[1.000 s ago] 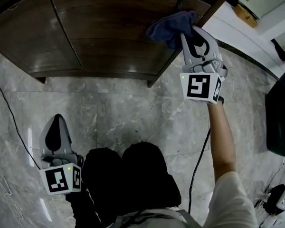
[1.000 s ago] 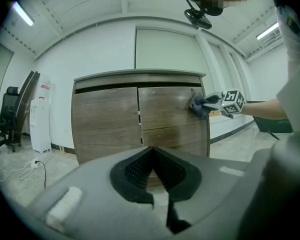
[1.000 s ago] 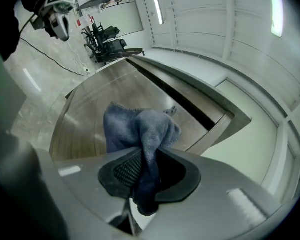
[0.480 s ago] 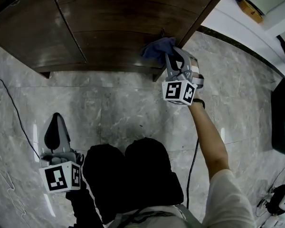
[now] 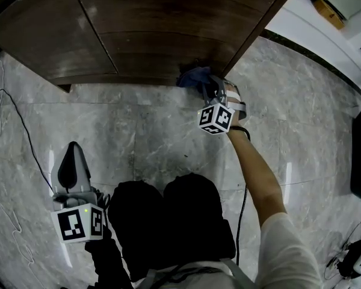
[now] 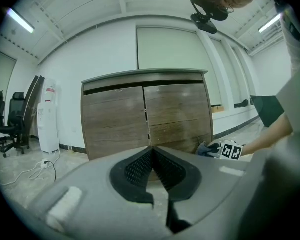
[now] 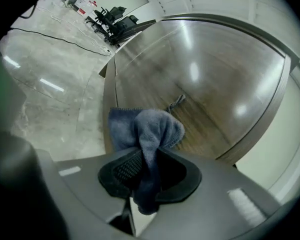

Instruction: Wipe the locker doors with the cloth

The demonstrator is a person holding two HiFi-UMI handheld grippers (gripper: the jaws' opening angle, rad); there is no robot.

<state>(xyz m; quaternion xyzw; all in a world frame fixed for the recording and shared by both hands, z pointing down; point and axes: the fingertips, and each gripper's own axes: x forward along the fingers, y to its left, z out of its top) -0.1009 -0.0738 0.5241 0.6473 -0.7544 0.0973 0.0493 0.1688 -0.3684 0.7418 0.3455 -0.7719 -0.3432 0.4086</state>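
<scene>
Head view. Far ahead: right gripper (image 5: 203, 84) clenched on the blue cloth (image 5: 190, 76). Cloth bunched just past the fingertips and pressed to the bottom edge of the dark wooden locker doors (image 5: 156, 23), near their right corner. Lower left: left gripper (image 5: 73, 152) well apart from the doors, tips aimed over the grey marble floor (image 5: 144, 131), with a thin cable (image 5: 18, 137) lying to their left.

Left gripper view. Pads pressed together, gripping nothing. Straight beyond the tips, both doors upright. Right of the tips and low down, the cloth at the foot of the right door. Far left of the tips, a white water dispenser (image 6: 48, 116).

Right gripper view. Fingers clamped on a fold of the cloth, its tail hanging back between them. Bulk of it spilling forward over the tips, against the door's lower edge. Floor to the left of the tips.
</scene>
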